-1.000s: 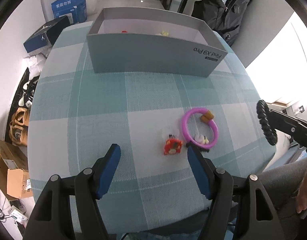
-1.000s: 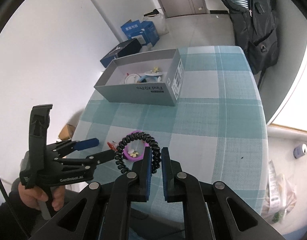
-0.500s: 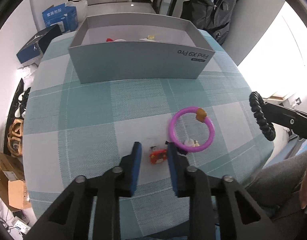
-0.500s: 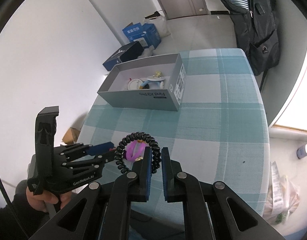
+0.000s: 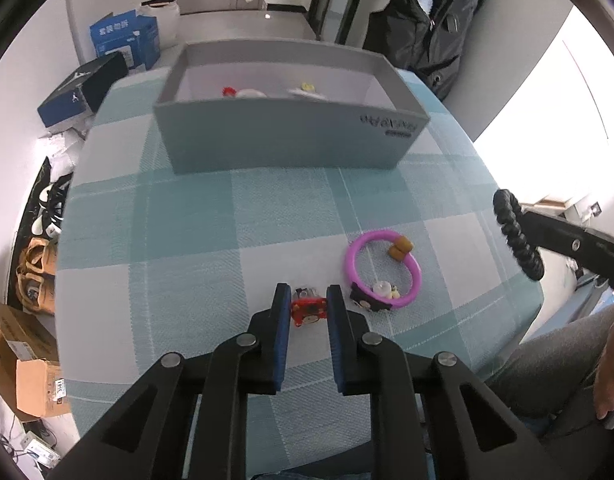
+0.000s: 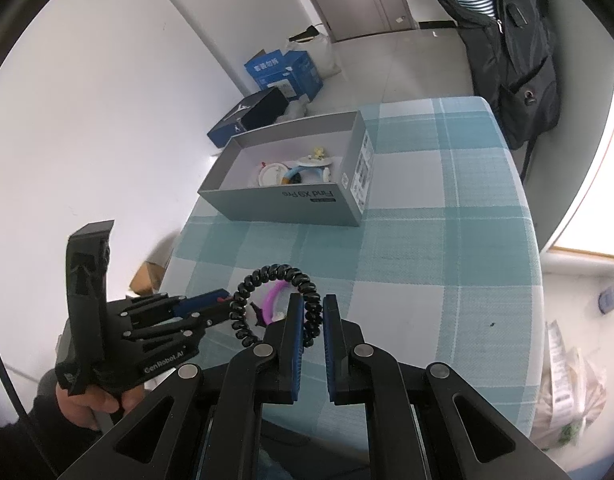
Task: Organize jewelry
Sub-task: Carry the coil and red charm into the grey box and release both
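My left gripper [image 5: 307,294] is shut on a small red charm [image 5: 308,309] at the near edge of the checked table. Just right of it lies a pink ring bracelet [image 5: 383,267] with an orange bead and small charms. My right gripper [image 6: 311,308] is shut on a black spiral hair tie [image 6: 275,304] and holds it above the table; the tie also shows in the left wrist view [image 5: 517,238]. The grey open box [image 5: 291,136] stands at the far side with several jewelry pieces [image 6: 295,172] inside.
The table [image 6: 447,240] has a teal checked cloth. Blue boxes [image 5: 123,40] and cardboard boxes [image 5: 23,364] lie on the floor to the left. A black backpack [image 6: 507,52] hangs at the far right. A person's leg [image 5: 555,364] is at the right edge.
My left gripper moved forward over the red charm and closed from wide open onto it. My right gripper keeps the hair tie and has shifted slightly.
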The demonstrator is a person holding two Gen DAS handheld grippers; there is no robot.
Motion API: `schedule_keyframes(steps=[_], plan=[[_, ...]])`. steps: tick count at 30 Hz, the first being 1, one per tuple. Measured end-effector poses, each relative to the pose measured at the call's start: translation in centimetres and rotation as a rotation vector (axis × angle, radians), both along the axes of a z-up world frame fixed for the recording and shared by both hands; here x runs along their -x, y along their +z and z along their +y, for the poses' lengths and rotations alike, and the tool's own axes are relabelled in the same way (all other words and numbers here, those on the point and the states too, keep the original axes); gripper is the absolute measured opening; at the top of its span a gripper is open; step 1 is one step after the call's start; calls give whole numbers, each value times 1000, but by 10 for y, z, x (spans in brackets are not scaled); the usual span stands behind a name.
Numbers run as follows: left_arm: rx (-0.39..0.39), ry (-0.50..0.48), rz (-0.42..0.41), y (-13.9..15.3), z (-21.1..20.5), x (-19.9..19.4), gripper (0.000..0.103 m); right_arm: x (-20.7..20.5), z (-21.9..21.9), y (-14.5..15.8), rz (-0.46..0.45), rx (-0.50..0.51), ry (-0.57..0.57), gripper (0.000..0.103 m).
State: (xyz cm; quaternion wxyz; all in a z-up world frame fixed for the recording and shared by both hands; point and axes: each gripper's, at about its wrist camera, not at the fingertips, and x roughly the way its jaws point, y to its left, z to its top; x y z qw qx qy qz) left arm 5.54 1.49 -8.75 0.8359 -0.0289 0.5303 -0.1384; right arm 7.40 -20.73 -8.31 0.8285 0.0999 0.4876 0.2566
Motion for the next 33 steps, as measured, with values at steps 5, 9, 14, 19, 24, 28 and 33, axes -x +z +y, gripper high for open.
schedule_keyframes(steps=[5,9,14,19,24,28,33], plan=[[23,41,-38,18,7,-2,13,-2,3,3,6,-21,2,9],[48,92,-66,32,10,-10,13,-8,9,10,4,-36,9,9],[84,121,-78,46,12,-25,13,-24,18,28,-21,-48,17,9],[116,121,-109,67,13,-38,13,-43,26,43,-22,-68,30,9],[130,115,-128,85,17,-55,13,-71,34,56,-25,-79,44,9],[154,132,-95,81,21,-74,13,-92,43,69,-57,-56,67,9],[197,134,-32,69,24,-104,13,-126,54,74,-79,-28,93,9]])
